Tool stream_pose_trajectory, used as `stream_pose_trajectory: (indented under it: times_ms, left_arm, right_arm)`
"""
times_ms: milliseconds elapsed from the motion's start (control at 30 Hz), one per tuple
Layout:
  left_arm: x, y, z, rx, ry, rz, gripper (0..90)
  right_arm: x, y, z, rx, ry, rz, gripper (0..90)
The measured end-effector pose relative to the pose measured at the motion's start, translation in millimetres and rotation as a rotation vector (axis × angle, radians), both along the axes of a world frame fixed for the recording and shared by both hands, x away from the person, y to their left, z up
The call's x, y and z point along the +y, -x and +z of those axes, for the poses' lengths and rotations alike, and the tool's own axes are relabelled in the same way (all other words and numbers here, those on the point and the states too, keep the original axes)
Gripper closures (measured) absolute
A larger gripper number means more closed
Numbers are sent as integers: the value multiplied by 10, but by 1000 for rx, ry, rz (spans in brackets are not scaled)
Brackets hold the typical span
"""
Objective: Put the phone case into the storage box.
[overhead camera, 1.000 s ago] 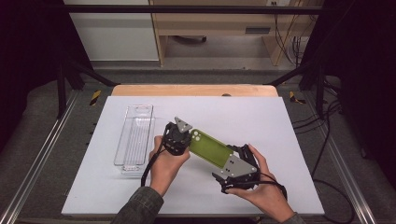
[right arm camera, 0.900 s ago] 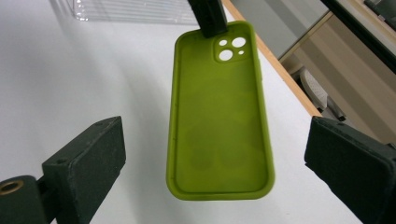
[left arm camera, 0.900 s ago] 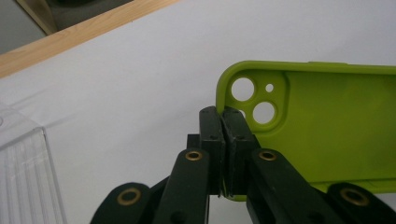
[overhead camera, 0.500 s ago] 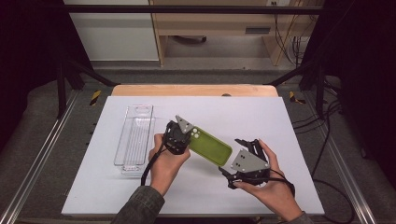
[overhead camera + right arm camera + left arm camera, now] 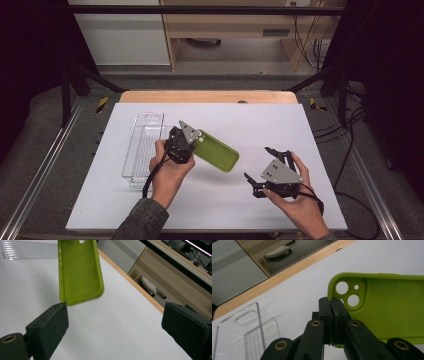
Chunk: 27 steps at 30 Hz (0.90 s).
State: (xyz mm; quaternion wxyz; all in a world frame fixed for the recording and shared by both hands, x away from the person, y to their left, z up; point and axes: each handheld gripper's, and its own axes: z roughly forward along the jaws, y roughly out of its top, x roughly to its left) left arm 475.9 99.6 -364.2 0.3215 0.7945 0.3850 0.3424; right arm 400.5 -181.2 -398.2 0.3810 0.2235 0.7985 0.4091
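Note:
A lime-green phone case [image 5: 216, 151] hangs just above the white table, inner side up, camera holes at its left end. My left gripper [image 5: 190, 145] is shut on the rim of that end, and the left gripper view has the pinched case [image 5: 387, 307] filling its right half with my left gripper [image 5: 332, 315] closed on its edge. My right gripper [image 5: 260, 167] is held open to the right of the case, apart from it. From the right gripper view the case [image 5: 80, 270] floats ahead of my right gripper [image 5: 113, 322], whose jaws stand wide with nothing between them.
A clear plastic tray [image 5: 142, 145] lies on the white table top [image 5: 280, 125] left of my left hand; it is also the clear tray [image 5: 244, 335] in the left gripper view. A wooden edge [image 5: 210, 96] runs along the table's back. Cables trail at the right.
My right gripper has let go of the case's right end, opened, and drawn back to the right and toward me. The left gripper still holds the case.

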Motion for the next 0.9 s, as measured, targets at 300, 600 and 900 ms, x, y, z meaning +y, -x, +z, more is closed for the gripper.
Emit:
stream_pose_trajectory:
  times_ms: [300,600,900]
  left_arm:
    - [150,29,87,-62,-29,6,876]
    - [289,46,245,-143,-93,2,876]
    - [540,-7,366,-202,-123,30,877]
  right_arm:
    - [-140,-30,-85,-13,-53,-63,68]
    - [-211,-36,-164,-27,-98,-93,55]
    - [-344,-34,-318,-27,-259,-114,45]
